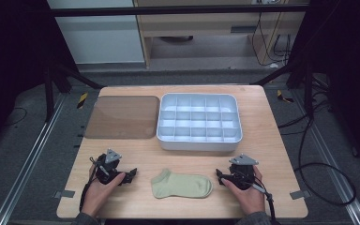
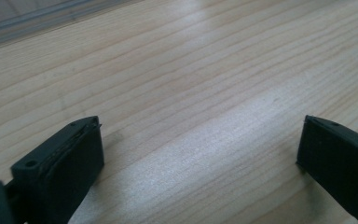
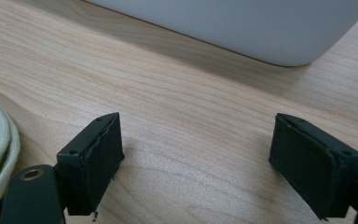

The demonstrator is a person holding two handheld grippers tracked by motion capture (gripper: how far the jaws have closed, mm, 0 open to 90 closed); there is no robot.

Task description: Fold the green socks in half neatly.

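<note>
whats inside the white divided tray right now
The white tray looks empty: every compartment seen from the high view shows only bare white floor. The near wall hides a strip of the front row's floor, so something flat there cannot be ruled out. The sock lies outside it, on the table.

1 sock, 1 tray, 1 lid, 2 grippers.

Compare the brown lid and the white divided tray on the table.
The brown lid is a flat, translucent sheet; the white divided tray is a walled box split into many small compartments. The lid lies at the far left of the table, the tray to its right, near the middle. Both are rectangular with rounded corners, similar in outline, and hold nothing.
</note>
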